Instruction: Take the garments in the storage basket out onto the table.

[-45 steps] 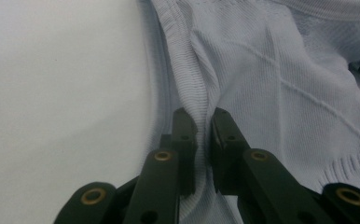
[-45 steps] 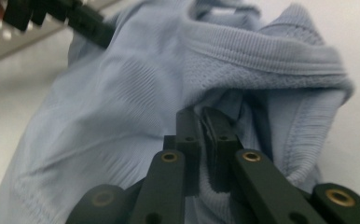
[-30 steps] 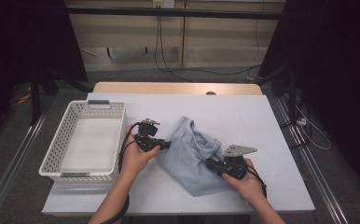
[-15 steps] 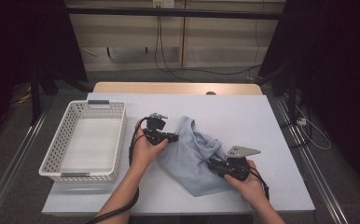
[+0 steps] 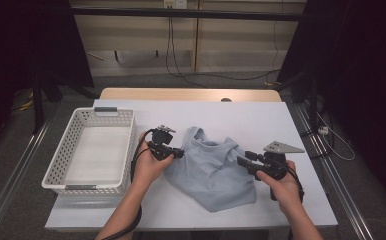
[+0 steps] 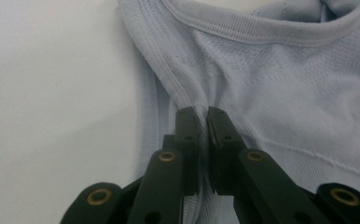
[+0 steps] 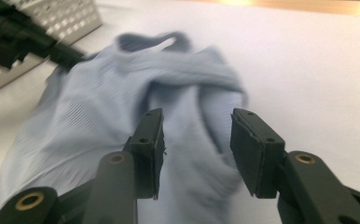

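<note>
Right tool (image 5: 243,161) has just been opening, jaws apart with nothing gripped, hovering at the top's (image 5: 208,172) right edge. Left tool (image 6: 203,122) has just closed, pinching a seam fold. Top lies crumpled mid-counter (image 5: 291,200). Basket (image 5: 61,167) empty; folding or binning looks barely begun.

table: white top (image 5: 261,120) at frame centre, a wooden edge strip (image 5: 181,94) along its far side
floor: grey (image 5: 11,165), at both lower sides
back wall: pale panels (image 5: 231,45), upper centre, cables (image 5: 171,50) hanging down
sides: dark curtains (image 5: 361,75)
</note>
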`<act>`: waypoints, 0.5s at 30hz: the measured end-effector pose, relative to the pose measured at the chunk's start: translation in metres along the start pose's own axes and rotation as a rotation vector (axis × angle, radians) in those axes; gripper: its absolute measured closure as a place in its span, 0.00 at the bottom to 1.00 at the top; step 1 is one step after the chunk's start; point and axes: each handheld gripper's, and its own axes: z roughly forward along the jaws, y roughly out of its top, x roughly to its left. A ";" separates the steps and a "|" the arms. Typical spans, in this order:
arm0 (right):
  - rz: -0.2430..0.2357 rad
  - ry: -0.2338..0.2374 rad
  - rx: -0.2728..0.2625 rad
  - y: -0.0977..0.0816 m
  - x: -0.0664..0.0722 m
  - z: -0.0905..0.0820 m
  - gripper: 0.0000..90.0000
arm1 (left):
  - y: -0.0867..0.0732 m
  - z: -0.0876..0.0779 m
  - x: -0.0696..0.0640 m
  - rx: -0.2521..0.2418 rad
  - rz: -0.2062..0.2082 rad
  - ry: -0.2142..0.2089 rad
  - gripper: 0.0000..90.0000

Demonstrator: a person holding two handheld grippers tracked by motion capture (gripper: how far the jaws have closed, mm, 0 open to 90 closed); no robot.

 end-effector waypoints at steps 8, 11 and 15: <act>-0.064 -0.012 0.008 0.012 -0.001 0.017 0.66 | -0.004 -0.001 -0.003 0.018 0.006 -0.003 0.94; -0.054 0.011 0.042 0.006 0.002 0.028 0.84 | -0.006 -0.003 -0.004 0.018 -0.004 -0.004 0.94; -0.041 0.026 0.065 -0.001 0.003 0.035 0.93 | -0.007 -0.008 -0.004 0.027 0.002 0.003 0.94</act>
